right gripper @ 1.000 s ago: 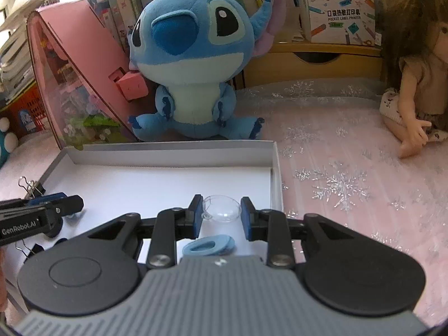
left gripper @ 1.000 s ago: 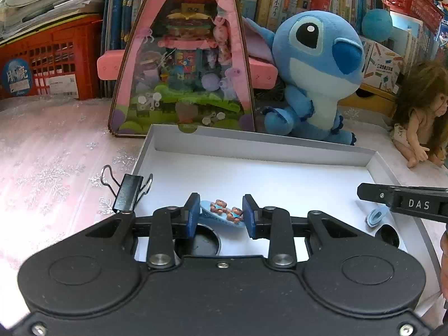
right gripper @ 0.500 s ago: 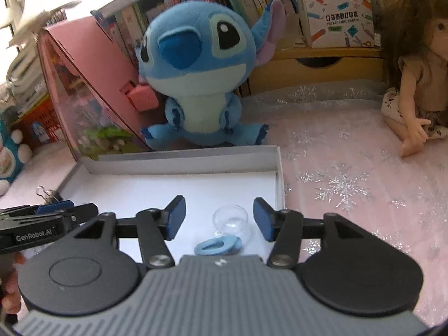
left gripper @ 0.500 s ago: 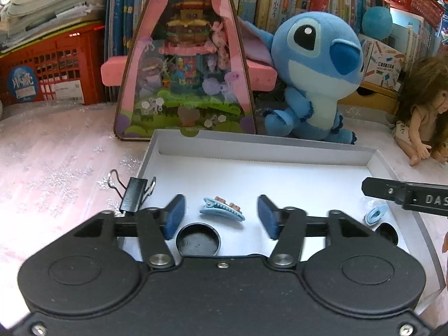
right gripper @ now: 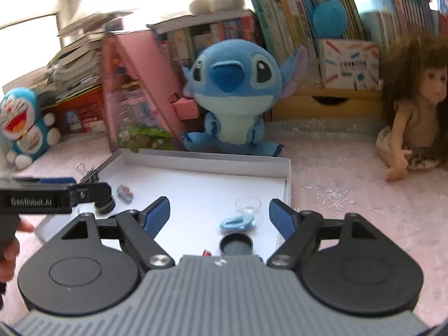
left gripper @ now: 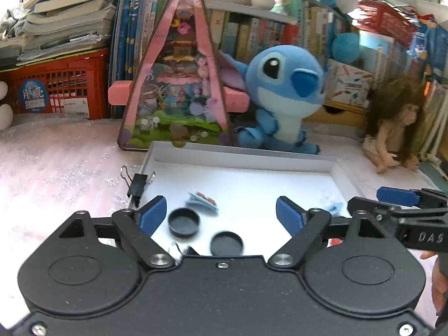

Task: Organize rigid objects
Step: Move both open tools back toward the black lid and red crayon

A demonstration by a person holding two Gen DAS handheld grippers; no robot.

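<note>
A white tray (left gripper: 240,155) lies on the pink cloth. In it lie a blue hair clip with small bears (left gripper: 202,200), two black round caps (left gripper: 184,221) (left gripper: 226,243), a light blue clip (right gripper: 238,221) and a clear dome (right gripper: 247,204). My left gripper (left gripper: 221,215) is open and empty, above the tray's near left part. My right gripper (right gripper: 219,214) is open and empty, above the tray's near right part. A black binder clip (left gripper: 137,183) sits on the tray's left rim.
A blue plush toy (left gripper: 282,98) and a pink triangular toy box (left gripper: 175,84) stand just behind the tray. A doll (right gripper: 414,117) sits at the right. A red crate (left gripper: 56,89), books and a Doraemon toy (right gripper: 26,123) line the back.
Both grippers opened and pulled up and back. The left let go of the bear hair clip, the right let go of the clear dome; both lie in the tray.
</note>
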